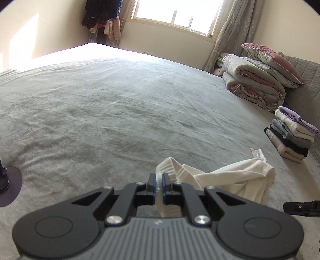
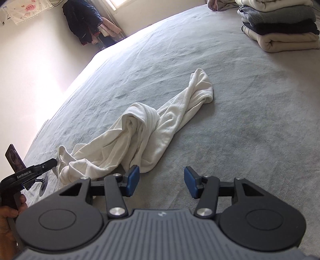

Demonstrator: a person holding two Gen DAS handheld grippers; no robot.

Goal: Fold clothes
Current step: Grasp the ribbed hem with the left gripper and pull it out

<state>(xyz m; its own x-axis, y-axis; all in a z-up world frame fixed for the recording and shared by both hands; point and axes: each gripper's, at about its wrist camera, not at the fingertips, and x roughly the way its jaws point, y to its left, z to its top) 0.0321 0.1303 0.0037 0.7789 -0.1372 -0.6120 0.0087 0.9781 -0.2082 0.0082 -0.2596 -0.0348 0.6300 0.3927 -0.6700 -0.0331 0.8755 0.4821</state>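
Two grippers work over my grey bed sheet [image 1: 100, 104], and one cream-white garment [image 2: 140, 128] lies crumpled on it; I use that garment as my landmark throughout. My left gripper [image 1: 158, 187] has its blue-padded fingers [image 1: 165, 181] pressed nearly together on the garment's ribbed edge, a strip of the white cloth running down between them; from the right wrist view the same left gripper [image 2: 55, 160] meets the garment's near-left end, with my hand [image 2: 12, 208] wrapped round its handle at the left edge of the frame. My right gripper [image 2: 161, 183] hovers just short of the garment's near end, its fingers [image 2: 133, 178] spread wide with only bare sheet between them; the left-hand pad sits just beside a fold of the cloth, and I cannot tell whether it touches. Beyond that, the garment trails away from both grippers in a long twisted rope, bunched in a hump at its middle and ending in an open cuff at its far end. Well beyond the garment's far end, to the right, stands a stack of folded clothes [image 2: 280, 26] in cream, dark, grey and white layers, topped with lilac in the left wrist view; a small white scrap of cloth [image 1: 258, 154] lies between that stack and the garment. Farther still past the stack, rolled quilts [image 1: 254, 84] and a pillow [image 1: 274, 62] are piled near a curtained window [image 1: 176, 14]; dark coats [image 2: 84, 22] hang in the far corner.
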